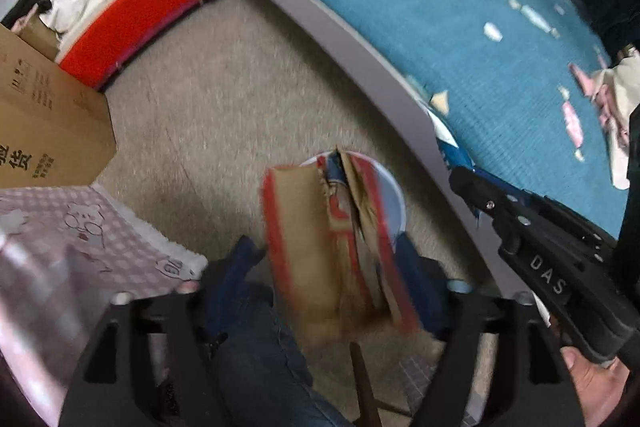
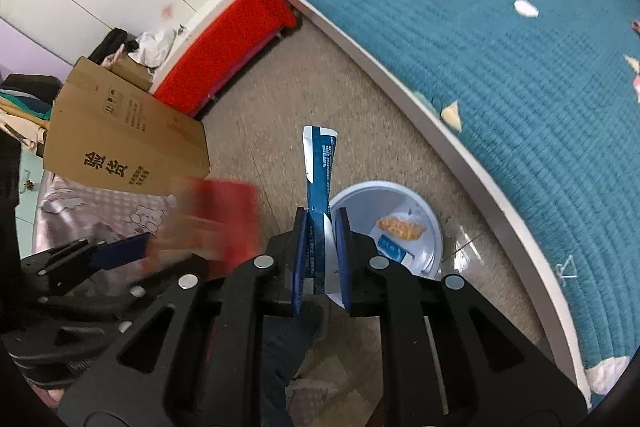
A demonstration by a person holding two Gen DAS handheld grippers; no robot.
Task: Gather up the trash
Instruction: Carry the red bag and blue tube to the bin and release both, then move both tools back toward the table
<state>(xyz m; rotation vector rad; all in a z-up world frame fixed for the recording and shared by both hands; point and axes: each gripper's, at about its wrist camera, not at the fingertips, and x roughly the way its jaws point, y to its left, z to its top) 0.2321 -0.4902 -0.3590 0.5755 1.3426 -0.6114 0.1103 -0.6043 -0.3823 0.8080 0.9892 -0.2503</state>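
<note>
Right wrist view: one blue wrapper (image 2: 318,187) pinched in right gripper (image 2: 320,259); left gripper (image 1: 328,275) wide, one carton (image 1: 332,247) loose.

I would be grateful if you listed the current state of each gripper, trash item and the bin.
left gripper: open, torn box between its fingers, not pinched
torn cardboard box: blurred, above the bin
right gripper: shut on the blue wrapper
blue wrapper: sticking up from the jaws
white bin: uncovered, holding a bread packet

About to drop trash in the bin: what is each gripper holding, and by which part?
The right gripper pinches the blue wrapper by its lower half. A red-brown box sits inside the left gripper, too blurred to tell a grip.
</note>
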